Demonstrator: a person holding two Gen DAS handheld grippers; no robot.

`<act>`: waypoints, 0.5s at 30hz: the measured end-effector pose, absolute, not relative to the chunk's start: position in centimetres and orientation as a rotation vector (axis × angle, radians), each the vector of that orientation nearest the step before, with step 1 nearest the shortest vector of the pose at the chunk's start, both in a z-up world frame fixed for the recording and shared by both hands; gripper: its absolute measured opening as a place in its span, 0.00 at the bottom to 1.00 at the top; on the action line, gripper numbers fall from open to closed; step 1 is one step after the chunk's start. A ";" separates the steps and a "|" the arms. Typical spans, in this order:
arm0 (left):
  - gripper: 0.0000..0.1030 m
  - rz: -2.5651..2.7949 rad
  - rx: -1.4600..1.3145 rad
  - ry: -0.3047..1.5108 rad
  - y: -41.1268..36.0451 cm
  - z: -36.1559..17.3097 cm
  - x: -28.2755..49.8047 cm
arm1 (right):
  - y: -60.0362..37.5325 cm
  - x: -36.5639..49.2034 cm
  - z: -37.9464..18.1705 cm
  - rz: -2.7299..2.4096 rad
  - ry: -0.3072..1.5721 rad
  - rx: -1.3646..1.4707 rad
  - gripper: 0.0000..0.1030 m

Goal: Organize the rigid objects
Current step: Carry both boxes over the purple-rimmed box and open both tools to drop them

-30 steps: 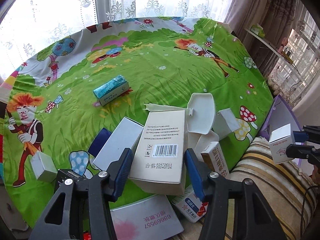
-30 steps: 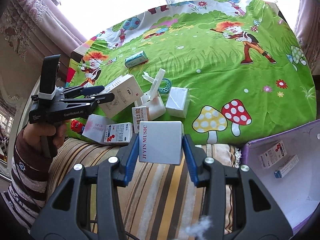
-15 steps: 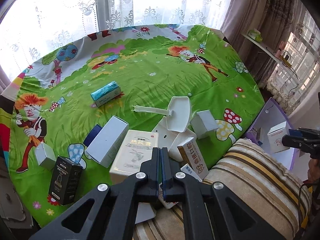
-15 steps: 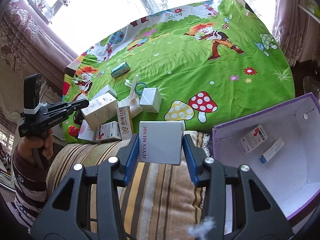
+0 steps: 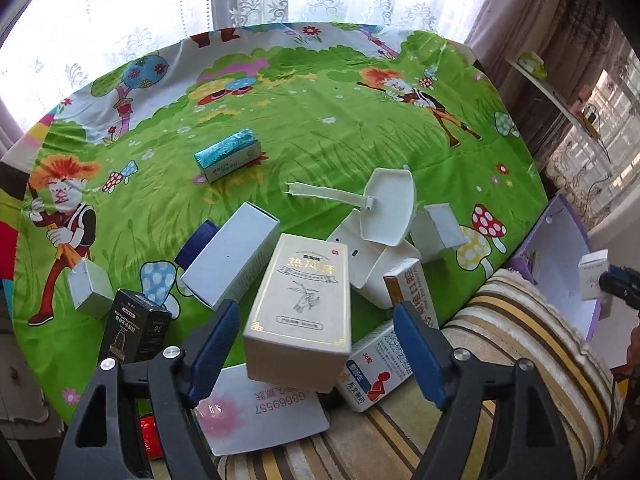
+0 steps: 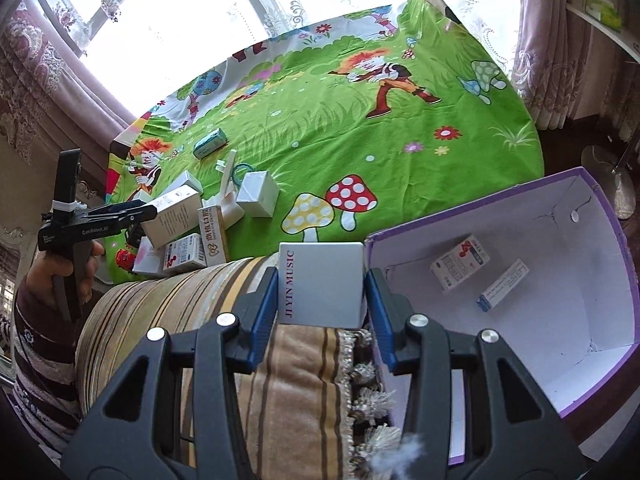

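Left gripper has just been opening; its blue pads stand wide at either side of the cream box, clear of its sides, the box lying between them toward twelve o'clock. Right gripper is clamped on the grey box lettered JI YIN MUSIC, with the purple bin at three o'clock. At nine o'clock in the right wrist view, a hand in a striped sleeve grips the left tool's handle, tilted downward over the tablecloth.
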State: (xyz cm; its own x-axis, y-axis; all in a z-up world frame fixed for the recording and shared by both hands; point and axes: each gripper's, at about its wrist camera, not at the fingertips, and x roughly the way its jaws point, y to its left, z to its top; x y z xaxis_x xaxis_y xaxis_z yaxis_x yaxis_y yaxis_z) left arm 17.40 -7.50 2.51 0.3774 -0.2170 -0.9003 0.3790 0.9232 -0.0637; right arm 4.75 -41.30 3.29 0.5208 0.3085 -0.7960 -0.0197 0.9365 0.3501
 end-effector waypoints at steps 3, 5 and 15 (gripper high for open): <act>0.66 -0.318 0.277 1.154 -8.8 1.3 17.5 | -42.6 4.2 3.3 0.161 1.005 0.303 0.47; 0.51 -0.303 0.280 1.178 -8.9 0.9 17.6 | -43.4 3.7 3.2 0.128 1.001 0.286 0.47; 0.50 -0.355 0.283 1.013 -11.4 6.9 13.3 | -47.8 1.9 2.0 0.043 1.009 0.317 0.47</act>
